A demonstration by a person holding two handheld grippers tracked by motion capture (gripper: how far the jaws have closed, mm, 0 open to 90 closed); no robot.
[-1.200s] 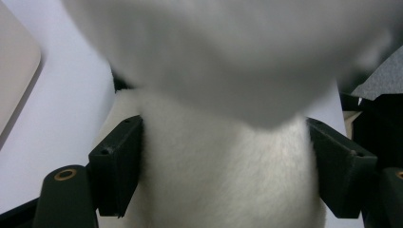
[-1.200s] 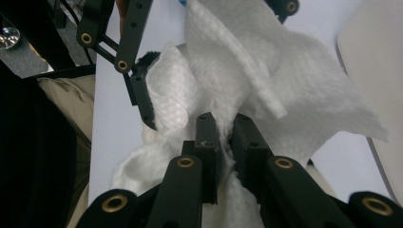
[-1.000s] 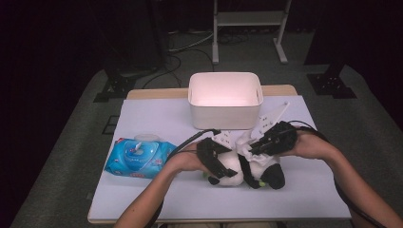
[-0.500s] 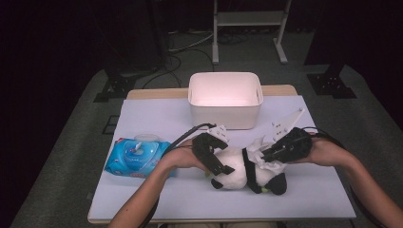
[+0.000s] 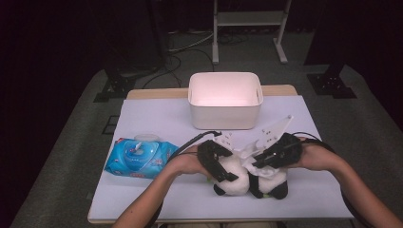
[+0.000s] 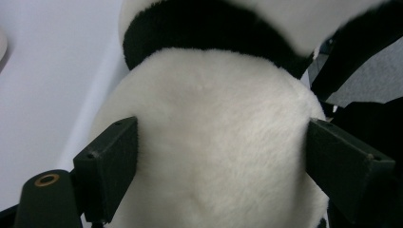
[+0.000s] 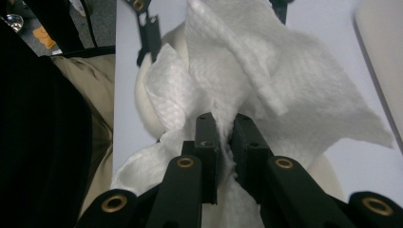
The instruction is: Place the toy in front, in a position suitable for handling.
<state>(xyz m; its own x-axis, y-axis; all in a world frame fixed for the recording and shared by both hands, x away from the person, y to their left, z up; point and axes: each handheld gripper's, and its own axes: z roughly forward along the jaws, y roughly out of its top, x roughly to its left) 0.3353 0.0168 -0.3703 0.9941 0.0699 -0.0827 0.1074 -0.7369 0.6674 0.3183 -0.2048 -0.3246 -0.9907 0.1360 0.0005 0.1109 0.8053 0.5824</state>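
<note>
Two claws work near the tabletop's front edge — left claw (image 6: 214,175) clamps the plush panda (image 6: 214,142), right claw (image 7: 223,142) pinches a wipe (image 7: 266,80) — hard rubbing could tear it

The toy panda (image 6: 214,142) runs off the frame's top and bottom; its face stays hidden.

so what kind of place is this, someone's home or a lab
Likely a lab or recording studio, not a home: a white-covered work table stands in a dark room, loose black cables trail over grey carpet, and a white metal stand sits behind the table.
</note>
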